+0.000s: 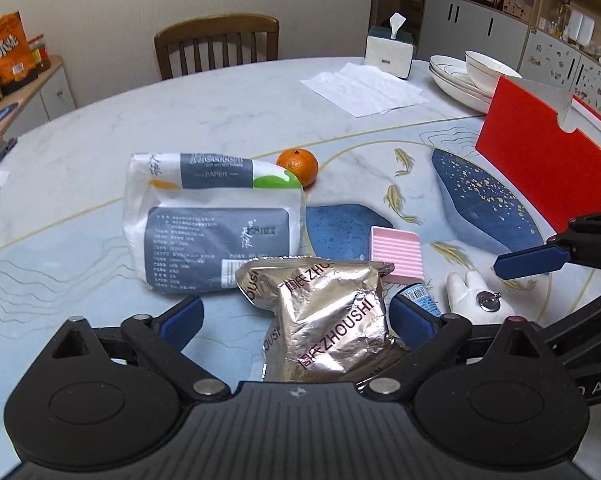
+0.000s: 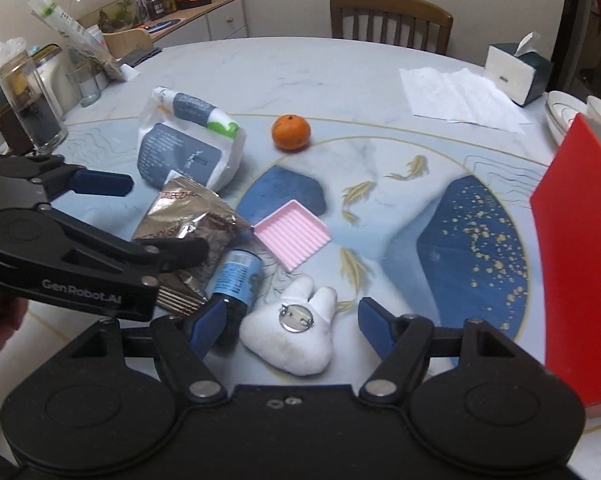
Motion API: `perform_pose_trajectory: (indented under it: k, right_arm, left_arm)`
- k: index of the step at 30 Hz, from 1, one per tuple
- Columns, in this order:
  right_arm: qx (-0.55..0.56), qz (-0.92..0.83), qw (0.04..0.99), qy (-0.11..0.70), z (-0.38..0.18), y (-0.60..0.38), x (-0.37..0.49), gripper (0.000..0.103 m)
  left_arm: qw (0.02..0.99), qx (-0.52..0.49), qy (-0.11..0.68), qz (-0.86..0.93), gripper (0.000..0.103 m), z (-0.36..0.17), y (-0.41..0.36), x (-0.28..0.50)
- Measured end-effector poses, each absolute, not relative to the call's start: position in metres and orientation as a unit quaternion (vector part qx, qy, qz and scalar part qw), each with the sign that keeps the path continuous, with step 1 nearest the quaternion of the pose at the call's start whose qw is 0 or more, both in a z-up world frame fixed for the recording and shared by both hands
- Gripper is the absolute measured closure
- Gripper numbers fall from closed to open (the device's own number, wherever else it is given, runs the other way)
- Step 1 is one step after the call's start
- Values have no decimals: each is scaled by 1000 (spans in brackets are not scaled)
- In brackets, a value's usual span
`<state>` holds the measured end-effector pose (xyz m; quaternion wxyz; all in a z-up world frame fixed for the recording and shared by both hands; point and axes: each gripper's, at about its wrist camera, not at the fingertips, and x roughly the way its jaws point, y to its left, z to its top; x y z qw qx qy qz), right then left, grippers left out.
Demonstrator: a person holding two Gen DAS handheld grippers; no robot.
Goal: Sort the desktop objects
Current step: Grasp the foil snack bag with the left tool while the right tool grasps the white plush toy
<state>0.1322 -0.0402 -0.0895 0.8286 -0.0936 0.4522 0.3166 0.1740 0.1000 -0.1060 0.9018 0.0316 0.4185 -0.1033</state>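
both grippers hang over the clutter with jaws spread and nothing clasped. left gripper [image 1: 296, 320] straddles the crinkled silver foil pouch [image 1: 324, 312], one blue pad clear on either side and neither pressing it; right gripper [image 2: 290, 320] straddles the white plush brooch [image 2: 290, 336], its pin-back facing up, pads likewise apart from it. taking the foil pouch as landmark: the tissue pack [image 1: 212, 216] lies just behind it, touching or nearly so, the orange [image 1: 298, 166] further behind that, the pink ridged tray [image 1: 396, 254] just beside its far right corner, the small blue-labelled bottle [image 2: 236, 280] against its right edge, the plush just beyond the bottle. the step in hand looks like a paired approach — no sorting done yet. next, each jaw likely must sink lower and close squarely; the foil may crumple and slip, the bottle crowds the right gripper's inner pad.
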Motion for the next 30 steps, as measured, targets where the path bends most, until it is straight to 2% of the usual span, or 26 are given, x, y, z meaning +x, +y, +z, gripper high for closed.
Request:
perform_pose_trajectory:
  k: [4,8,11,15,20,30]
  right_arm:
    - [-71,317,825,463,-92,-46,138,33]
    - [-68,309,822,472,-95,-50,143,44]
    - [-73,310,820,476,-98,-51,142,46]
    - [-79,318,817,475,-99,-47,139,52]
    - [-79,325,816,473,-98,-48,139,60]
    - [-77,316,822,467,-92,-58,138,61]
  left_arm:
    - [898,23,426,-110,11,-108,101,175]
    - [895,14,431,-114,17,-109,103,175]
    - [892,8,436,-119,22,-110,102,176]
    - [887,0,443,-130,37,-111,99,176]
    - [885,-6,445,-136,49,-110,98,175]
    - [883,-4,452,-127,55,-105,93,170]
